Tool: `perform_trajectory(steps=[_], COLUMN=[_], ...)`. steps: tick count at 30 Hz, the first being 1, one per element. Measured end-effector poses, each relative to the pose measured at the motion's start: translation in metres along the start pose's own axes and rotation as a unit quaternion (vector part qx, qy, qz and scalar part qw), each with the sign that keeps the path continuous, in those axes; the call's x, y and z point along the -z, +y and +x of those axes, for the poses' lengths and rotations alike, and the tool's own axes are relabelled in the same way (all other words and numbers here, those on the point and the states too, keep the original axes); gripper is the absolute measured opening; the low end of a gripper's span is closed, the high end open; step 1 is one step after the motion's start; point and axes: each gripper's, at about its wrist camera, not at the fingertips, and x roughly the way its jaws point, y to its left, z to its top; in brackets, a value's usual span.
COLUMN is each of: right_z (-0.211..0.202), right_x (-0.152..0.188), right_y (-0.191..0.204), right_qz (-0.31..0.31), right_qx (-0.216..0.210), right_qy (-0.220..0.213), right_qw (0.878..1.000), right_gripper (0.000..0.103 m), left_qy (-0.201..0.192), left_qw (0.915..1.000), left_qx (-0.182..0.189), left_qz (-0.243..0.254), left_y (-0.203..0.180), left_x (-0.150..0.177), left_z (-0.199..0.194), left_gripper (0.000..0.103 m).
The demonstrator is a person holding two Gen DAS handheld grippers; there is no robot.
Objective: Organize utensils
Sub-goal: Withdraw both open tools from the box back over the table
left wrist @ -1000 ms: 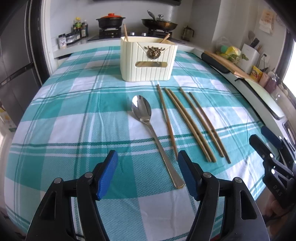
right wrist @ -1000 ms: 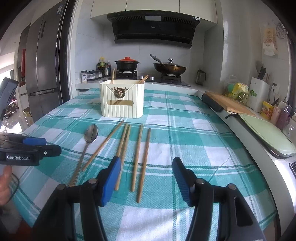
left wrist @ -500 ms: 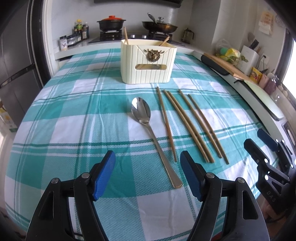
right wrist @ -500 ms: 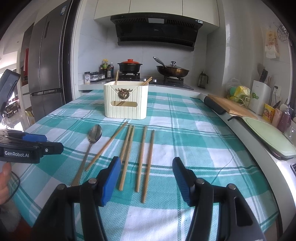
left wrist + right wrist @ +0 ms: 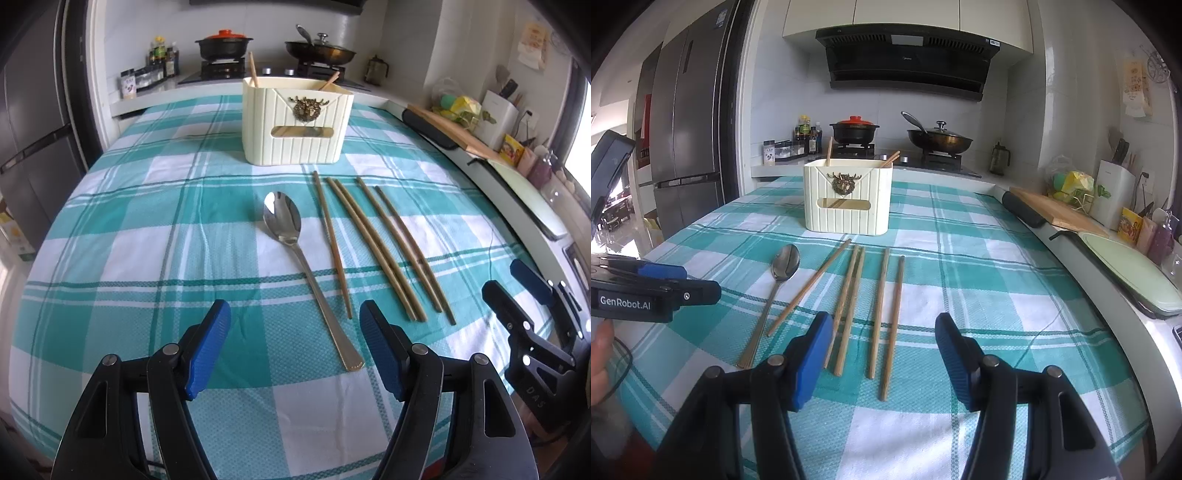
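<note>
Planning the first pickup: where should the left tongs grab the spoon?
Grip the spoon at the thin handle, near its flared end, coming from above with the fingers across it. It lies flat on the tablecloth, its end nearly between the open left tongs; the bowl is wide and shallow.

A teal and white checked cloth [image 5: 979, 266] covers the worktop. At the far side a black pot with a red lid [image 5: 854, 130] and a dark pan with a glass lid [image 5: 940, 140] stand on the stove, under a black hood [image 5: 905, 62]. Sauce bottles [image 5: 807, 133] stand left of the pot. A grey fridge [image 5: 687, 122] is far left. On the right lie a wooden board [image 5: 1060, 214] and a pale green tray [image 5: 1130, 269].
</note>
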Motion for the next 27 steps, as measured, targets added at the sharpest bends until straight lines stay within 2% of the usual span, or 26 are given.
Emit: perform_trajectory(steps=[7,14,18,22,27], right_z=[-0.001,-0.001,-0.006,-0.003,0.0], right_x=[0.001,0.003,0.002,0.004,0.004], right_y=[0.001,0.002,-0.002,-0.006,-0.01], right_qz=[-0.001,0.002,0.009,0.019,0.03], right_qx=[-0.001,-0.003,-0.002,-0.004,-0.007], right_qy=[0.002,0.003,-0.009,-0.005,0.004], right_qw=[1.0,1.0,1.0,1.0,1.0], right_gripper=[0.059,0.059,0.059,0.059,0.059], left_qy=[-0.002,0.011,0.005,-0.007,0.014], left_qw=[1.0,0.9998,0.9995,0.9992,0.9997], left_qx=[0.0,0.002,0.0,-0.01,-0.003], left_qz=[-0.003,-0.016,-0.031,-0.038,-0.021], left_y=[0.0,0.007,0.018,0.029,0.023], left_x=[0.0,-0.002,-0.015,-0.03,-0.044], left_z=[-0.002,0.002,-0.004,-0.009,0.018], left_gripper=[0.077,0.077,0.077,0.084,0.084])
